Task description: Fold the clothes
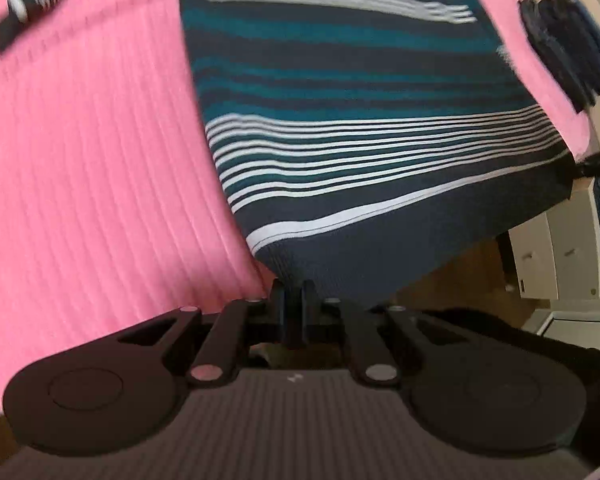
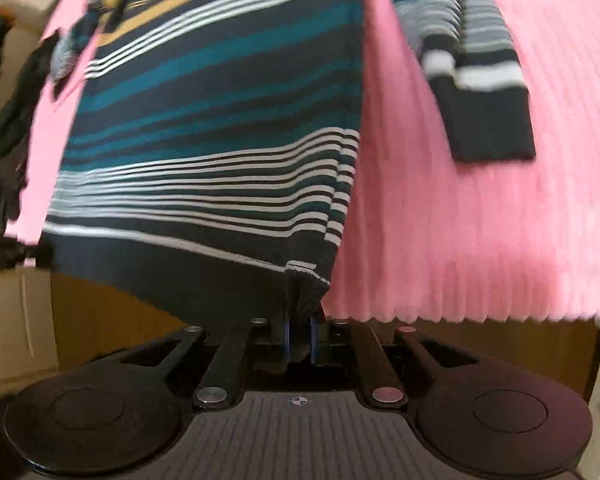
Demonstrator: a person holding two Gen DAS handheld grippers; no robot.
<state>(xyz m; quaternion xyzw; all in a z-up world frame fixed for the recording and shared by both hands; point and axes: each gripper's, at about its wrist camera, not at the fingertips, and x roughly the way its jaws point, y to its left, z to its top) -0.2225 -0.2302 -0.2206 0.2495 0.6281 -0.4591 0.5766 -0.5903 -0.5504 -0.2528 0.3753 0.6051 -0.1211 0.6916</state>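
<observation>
A ribbed pink cover [image 1: 80, 160] carries the striped knit sweater [image 1: 340, 100]. Left tongs [image 1: 294, 292] and right tongs [image 2: 299, 320] each pinch its dark hem; white drawers [image 1: 556, 252] lower right.

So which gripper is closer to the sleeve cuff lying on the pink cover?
Right. The right gripper pinches the sweater hem corner on the cuff's side; the left gripper pinches the opposite corner.

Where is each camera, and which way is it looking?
Left wrist: on the left gripper, facing down its fingers at the striped sweater hem it pinches.
Right wrist: on the right gripper, facing down at the hem corner it pinches.
Shared: the sweater and the pink cover beneath; no hand shows.
</observation>
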